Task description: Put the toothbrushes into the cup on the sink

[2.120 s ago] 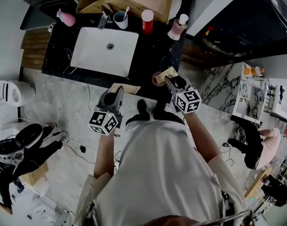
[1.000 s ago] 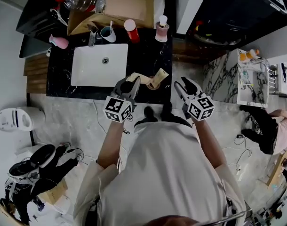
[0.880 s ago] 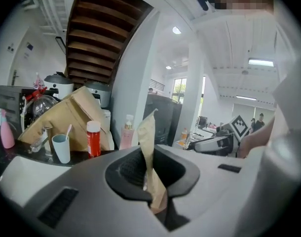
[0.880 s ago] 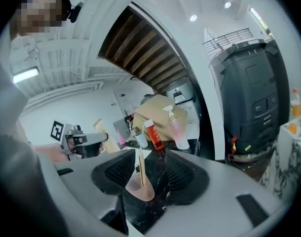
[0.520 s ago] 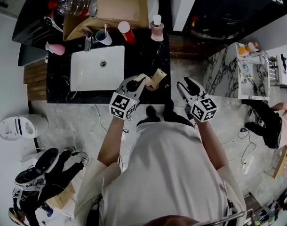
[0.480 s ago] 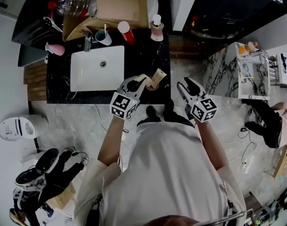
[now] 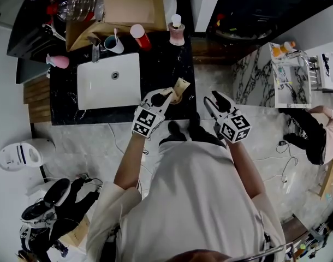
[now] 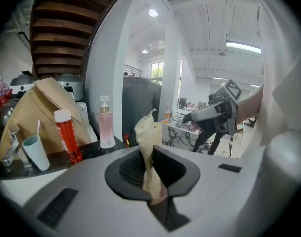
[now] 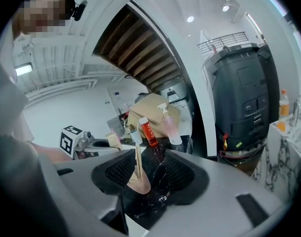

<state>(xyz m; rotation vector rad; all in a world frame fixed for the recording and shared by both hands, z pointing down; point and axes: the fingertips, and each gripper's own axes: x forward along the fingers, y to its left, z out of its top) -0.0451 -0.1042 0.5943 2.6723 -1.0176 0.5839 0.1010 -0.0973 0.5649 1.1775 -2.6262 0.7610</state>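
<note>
My left gripper (image 7: pixel 162 95) is shut on a beige paper packet (image 7: pixel 168 91), which it holds over the front of the black counter (image 7: pixel 161 64). In the left gripper view the packet (image 8: pixel 148 132) stands up between the pads. Just right of it sits a small brown cup (image 7: pixel 176 98) holding a second beige packet (image 7: pixel 182 84). My right gripper (image 7: pixel 212 100) hovers open off the counter's right front corner, aimed at that cup (image 9: pixel 137 182). The white-and-blue cup (image 7: pixel 113 44), with a brush in it, stands behind the sink (image 7: pixel 101 91).
A red bottle (image 7: pixel 138 35) and a pink pump bottle (image 7: pixel 176 32) stand at the back of the counter, before a cardboard box (image 7: pixel 125 4). A pink object (image 7: pixel 56 61) lies at the far left. A dark appliance (image 9: pixel 239 98) stands to the right.
My left gripper has carried the beige packet a little to the right, closer to the small brown cup. The right gripper has hardly moved. The head view has shifted.
</note>
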